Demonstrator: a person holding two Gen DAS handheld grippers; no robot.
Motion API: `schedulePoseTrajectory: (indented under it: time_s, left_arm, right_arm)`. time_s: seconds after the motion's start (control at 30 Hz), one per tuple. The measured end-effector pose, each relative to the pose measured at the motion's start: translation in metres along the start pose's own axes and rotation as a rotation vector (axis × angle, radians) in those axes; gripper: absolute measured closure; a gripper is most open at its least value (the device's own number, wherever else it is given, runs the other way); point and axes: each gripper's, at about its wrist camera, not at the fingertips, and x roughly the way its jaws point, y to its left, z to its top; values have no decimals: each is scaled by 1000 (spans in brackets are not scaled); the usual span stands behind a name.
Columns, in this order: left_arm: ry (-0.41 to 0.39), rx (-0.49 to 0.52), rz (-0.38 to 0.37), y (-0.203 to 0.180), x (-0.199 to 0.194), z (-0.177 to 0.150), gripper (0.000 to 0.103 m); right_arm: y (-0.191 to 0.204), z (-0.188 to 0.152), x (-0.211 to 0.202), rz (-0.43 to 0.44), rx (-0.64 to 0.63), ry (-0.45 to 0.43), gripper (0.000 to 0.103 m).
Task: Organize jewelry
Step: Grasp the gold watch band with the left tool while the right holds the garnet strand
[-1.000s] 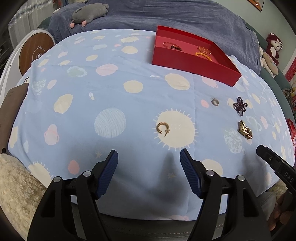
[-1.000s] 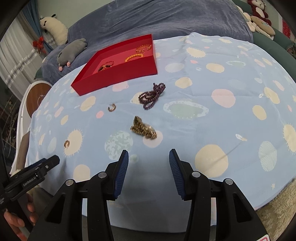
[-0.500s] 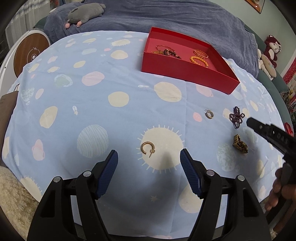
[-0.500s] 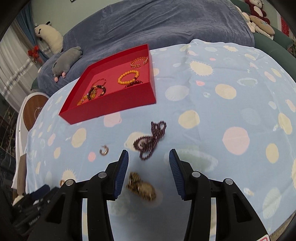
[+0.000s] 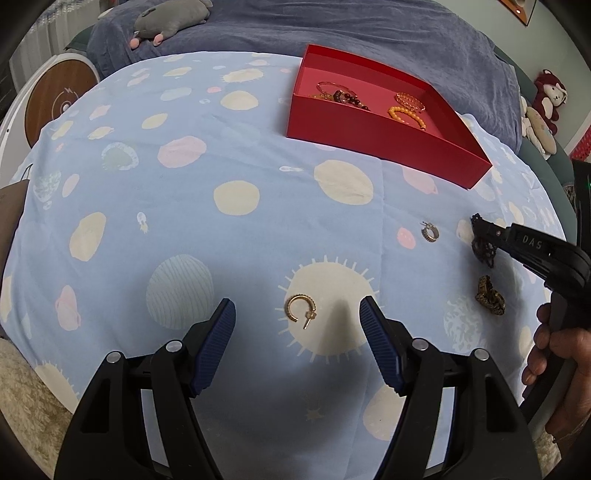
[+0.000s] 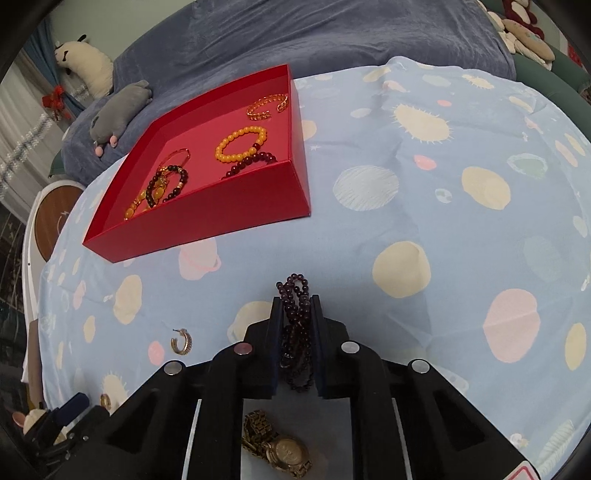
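My right gripper [image 6: 294, 300] is shut on a dark purple bead bracelet [image 6: 295, 325] lying on the blue spotted cloth; it also shows in the left wrist view [image 5: 480, 230]. My left gripper [image 5: 297, 316] is open, its jaws on either side of a gold hoop earring [image 5: 301, 309] on the cloth. A red tray [image 6: 229, 210] at the back holds several bracelets, including an orange bead one [image 6: 241, 144]. A silver hoop earring [image 5: 430, 232] and a gold watch [image 6: 284, 448] lie loose on the cloth.
A grey plush toy [image 5: 166, 18] lies on the blue blanket behind the table. A round wooden-faced object [image 5: 55, 103] stands at the far left. Plush toys [image 5: 546, 99] sit at the right. The person's hand [image 5: 554, 354] holds the right gripper's handle.
My right gripper moved forward over the purple bracelet and shut on it. My left gripper moved forward, so the gold earring now lies between its open jaws.
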Motion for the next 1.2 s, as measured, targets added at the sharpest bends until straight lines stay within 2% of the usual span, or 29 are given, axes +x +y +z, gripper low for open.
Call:
schedulePoseTrajectory:
  time_s: [0.1, 0.27, 0.5, 0.7, 0.97, 1.07, 1.17, 1.2]
  left_arm:
    - [1, 6, -13, -5, 1, 2, 37]
    - [2, 38, -46, -26, 0, 3, 37]
    - [0, 99, -118, -77, -2, 4, 32]
    - [14, 150, -150, -122, 6, 3, 31]
    - [66, 125, -183, -149, 27, 4, 31]
    - [81, 151, -161, -159, 37, 2, 36]
    - [59, 189, -139, -163, 36, -1, 40]
    - [51, 197, -133, -164, 36, -2, 44]
  right_arm:
    - [-4, -8, -8, 3, -13, -4, 92]
    - [-29, -27, -33, 20, 56, -23, 92]
    - [-56, -61, -66, 28, 120, -7, 93]
    - [-56, -84, -79, 30, 134, 23, 93]
    - [-49, -96, -84, 19, 110, 38, 93]
    - [-51, -96, -83, 19, 115, 39, 93]
    - [-53, -98, -82, 21, 123, 45, 93]
    - [-53, -98, -82, 23, 124, 46, 93]
